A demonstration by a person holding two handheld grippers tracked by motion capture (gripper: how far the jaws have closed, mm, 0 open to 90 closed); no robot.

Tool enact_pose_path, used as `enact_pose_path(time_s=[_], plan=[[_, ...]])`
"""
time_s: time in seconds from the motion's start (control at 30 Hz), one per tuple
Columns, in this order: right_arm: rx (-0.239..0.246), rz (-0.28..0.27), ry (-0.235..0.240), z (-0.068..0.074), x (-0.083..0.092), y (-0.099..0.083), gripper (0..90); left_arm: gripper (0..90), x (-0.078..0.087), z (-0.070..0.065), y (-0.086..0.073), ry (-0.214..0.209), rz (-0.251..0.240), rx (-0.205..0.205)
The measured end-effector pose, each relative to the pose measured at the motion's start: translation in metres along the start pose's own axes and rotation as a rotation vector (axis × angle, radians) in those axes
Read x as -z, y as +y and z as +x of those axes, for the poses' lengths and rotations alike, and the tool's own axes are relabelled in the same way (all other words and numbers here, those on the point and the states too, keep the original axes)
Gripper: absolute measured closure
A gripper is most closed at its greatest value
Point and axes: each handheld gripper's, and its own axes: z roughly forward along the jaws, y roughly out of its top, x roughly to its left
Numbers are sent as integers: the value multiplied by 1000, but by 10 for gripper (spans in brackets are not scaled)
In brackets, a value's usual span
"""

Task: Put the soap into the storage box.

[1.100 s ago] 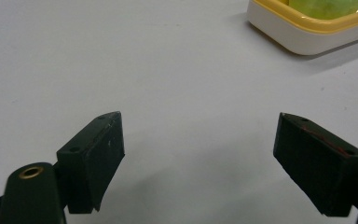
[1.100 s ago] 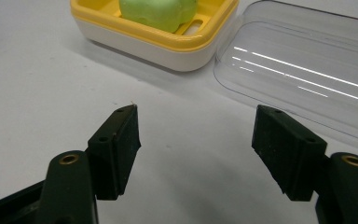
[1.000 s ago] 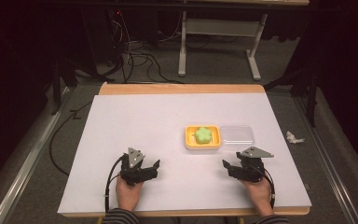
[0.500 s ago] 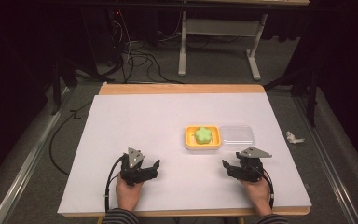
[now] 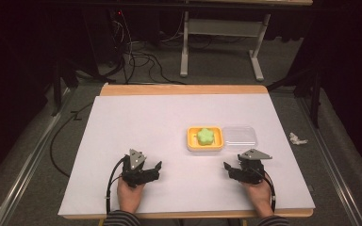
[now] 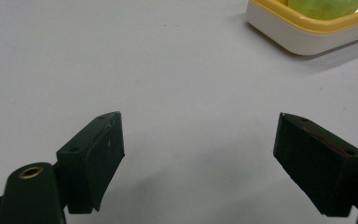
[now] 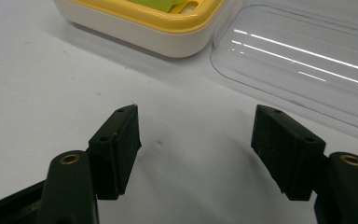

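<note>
Your big white table (image 5: 146,127) looks the same as a moment ago. Nothing on it has moved. The yellow box (image 5: 205,138) sits near the middle with the green soap (image 5: 206,135) inside. Its clear lid (image 5: 239,135) lies flat, touching the box's right side. Your left gripper (image 5: 156,167) and right gripper (image 5: 227,167) have stayed near you, both with jaws wide apart and holding nothing.

We find no text, label, brand or number that we can read on any surface; nothing legible stands near, far, left or right here.
</note>
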Motion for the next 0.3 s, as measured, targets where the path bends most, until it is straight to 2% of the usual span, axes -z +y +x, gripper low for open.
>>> enact_pose_path(time_s=[0.3], plan=[[10, -2, -8, 1, 0, -1, 334, 168, 0, 0, 0, -1, 2, 2]])
